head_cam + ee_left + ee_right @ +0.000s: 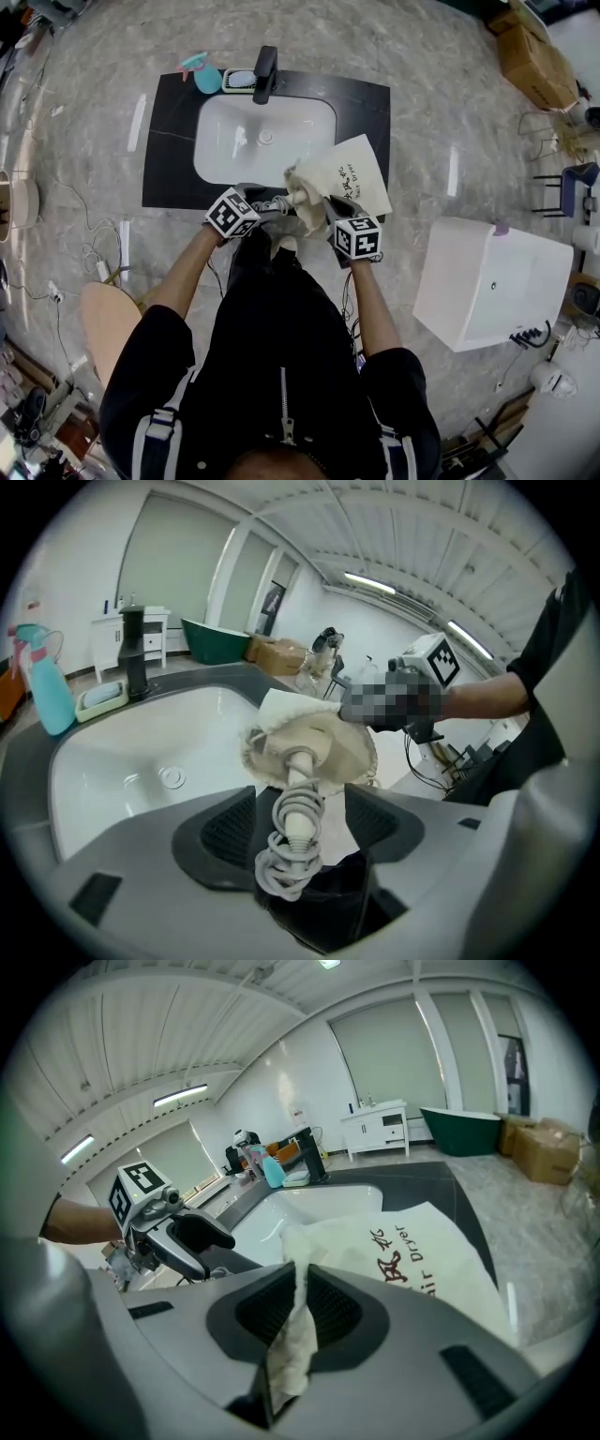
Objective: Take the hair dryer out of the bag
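A cream cloth bag (354,172) printed "Hair Dryer" lies on the dark counter to the right of the basin. In the right gripper view my right gripper (295,1309) is shut on a fold of the bag's (427,1251) edge near its mouth. The hair dryer's pale coiled cord (289,850) and stem stick out of the gathered bag mouth (323,747). My left gripper (300,819) stands open wide with the cord between its jaws, and the pads are clear of it. The dryer's body is hidden inside the bag. From overhead both grippers meet at the counter's front edge, left gripper (270,208), right gripper (325,212).
The white basin (264,141) sits in the dark counter (169,150), with a black faucet (265,73), a teal spray bottle (204,75) and a soap dish (238,82) behind it. A white fixture (492,281) stands on the floor at the right, with cardboard boxes (534,56) beyond.
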